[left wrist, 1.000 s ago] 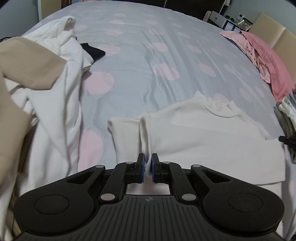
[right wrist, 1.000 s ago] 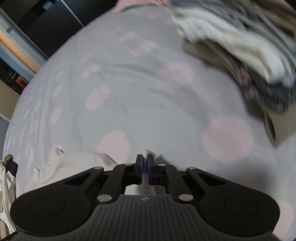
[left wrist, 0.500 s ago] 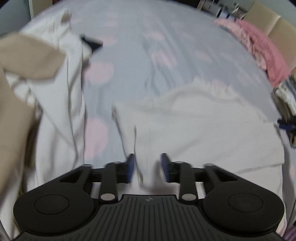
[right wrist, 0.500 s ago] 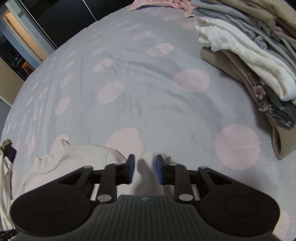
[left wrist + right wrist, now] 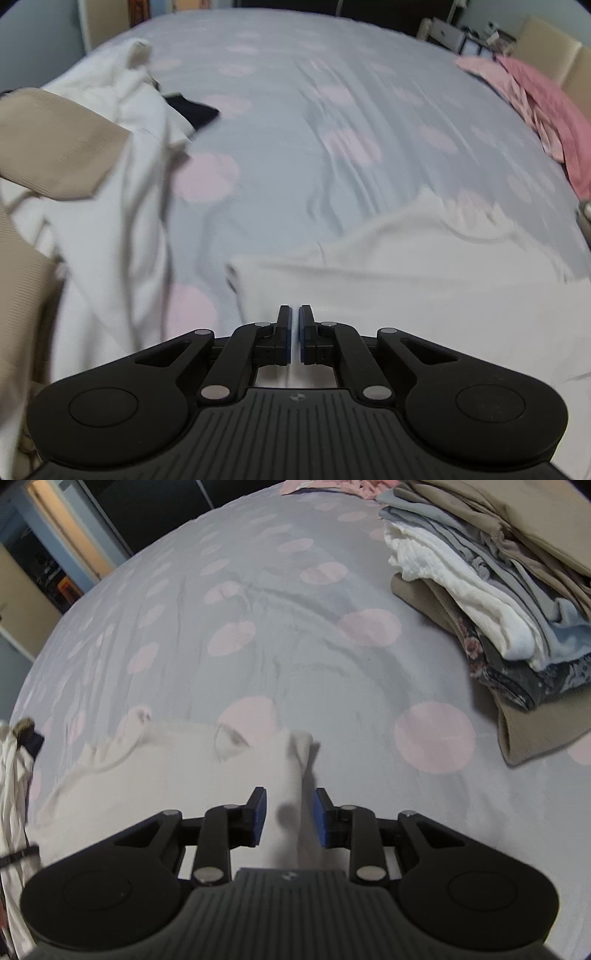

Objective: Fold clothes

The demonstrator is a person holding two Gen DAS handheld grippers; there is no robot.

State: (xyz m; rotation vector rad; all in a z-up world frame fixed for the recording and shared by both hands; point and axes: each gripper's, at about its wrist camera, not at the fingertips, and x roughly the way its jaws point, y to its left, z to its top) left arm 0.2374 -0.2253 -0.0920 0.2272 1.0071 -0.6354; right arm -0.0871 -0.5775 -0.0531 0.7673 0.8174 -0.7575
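Right wrist view is showing the right gripper [image 5: 289, 818] spread around a sweater [image 5: 155, 771] sleeve running lengthwise away; the left gripper [image 5: 294, 334] is closing, fabric unclear.

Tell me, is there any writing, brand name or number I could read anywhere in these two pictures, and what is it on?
No readable text in either view.
A tiny round emblem sits on each tool's black body, too small to read.
The folded clothes stack, the white top and the dotted bedsheet show no legible labels.
The shelf items far behind the bed are too blurred to read.
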